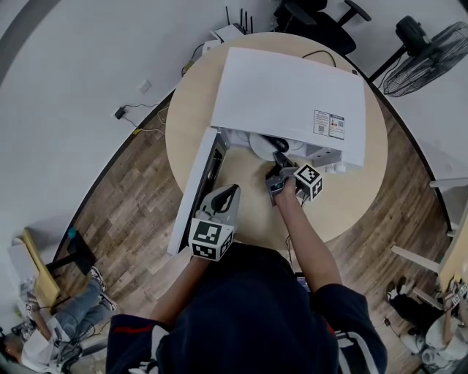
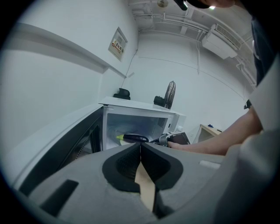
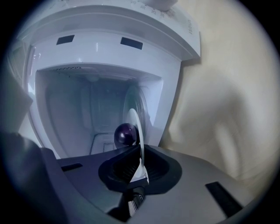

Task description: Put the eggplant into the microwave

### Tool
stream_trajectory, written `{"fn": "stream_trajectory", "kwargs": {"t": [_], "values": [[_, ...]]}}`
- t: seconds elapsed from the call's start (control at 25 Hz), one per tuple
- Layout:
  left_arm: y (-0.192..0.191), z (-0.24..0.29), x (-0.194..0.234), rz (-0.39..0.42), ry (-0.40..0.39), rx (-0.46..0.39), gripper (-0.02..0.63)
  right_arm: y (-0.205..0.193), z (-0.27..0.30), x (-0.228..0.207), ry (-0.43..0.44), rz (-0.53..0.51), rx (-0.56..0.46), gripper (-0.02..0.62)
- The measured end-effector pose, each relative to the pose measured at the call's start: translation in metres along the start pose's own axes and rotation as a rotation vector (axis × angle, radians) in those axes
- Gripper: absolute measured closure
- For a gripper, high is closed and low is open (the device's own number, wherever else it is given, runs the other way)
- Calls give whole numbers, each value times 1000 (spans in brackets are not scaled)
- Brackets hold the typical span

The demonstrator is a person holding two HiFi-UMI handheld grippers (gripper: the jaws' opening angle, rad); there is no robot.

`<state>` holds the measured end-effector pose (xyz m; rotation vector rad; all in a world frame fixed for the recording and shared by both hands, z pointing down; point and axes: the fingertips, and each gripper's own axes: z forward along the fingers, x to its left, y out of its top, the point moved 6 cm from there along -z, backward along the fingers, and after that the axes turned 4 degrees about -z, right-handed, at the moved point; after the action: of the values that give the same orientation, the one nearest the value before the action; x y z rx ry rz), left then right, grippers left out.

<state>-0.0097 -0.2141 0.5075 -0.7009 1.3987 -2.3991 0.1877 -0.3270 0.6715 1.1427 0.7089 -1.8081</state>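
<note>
A white microwave point(image 1: 292, 102) stands on the round wooden table point(image 1: 351, 197) with its door point(image 1: 199, 190) swung open to the left. A dark purple eggplant point(image 3: 126, 134) with a green stem lies on a white plate point(image 3: 135, 127) at the cavity's mouth. It also shows as the eggplant point(image 2: 131, 138) in the left gripper view and the eggplant point(image 1: 276, 143) in the head view. My right gripper point(image 3: 140, 151) is shut on the plate's rim, just in front of the opening. My left gripper point(image 1: 232, 191) hangs back near the door, shut on nothing.
A standing fan point(image 1: 431, 47) and an office chair point(image 1: 322, 22) are beyond the table. A router point(image 1: 230, 31) sits at the table's far edge. A seated person point(image 1: 51, 329) is on the floor side at lower left. The open door blocks the left of the cavity.
</note>
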Motion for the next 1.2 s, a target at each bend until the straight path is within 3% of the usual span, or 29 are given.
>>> {"fn": "stream_trajectory", "kwargs": {"t": [0.28, 0.72, 1.2], "values": [[-1, -4, -2, 6, -4, 2, 589, -2, -4, 3, 2, -27, 24, 574], [-6, -6, -7, 6, -13, 2, 589, -6, -22, 10, -6, -209, 55, 540], [-6, -1, -12, 1, -15, 2, 589, -34, -29, 25, -107, -769, 133, 545]]}}
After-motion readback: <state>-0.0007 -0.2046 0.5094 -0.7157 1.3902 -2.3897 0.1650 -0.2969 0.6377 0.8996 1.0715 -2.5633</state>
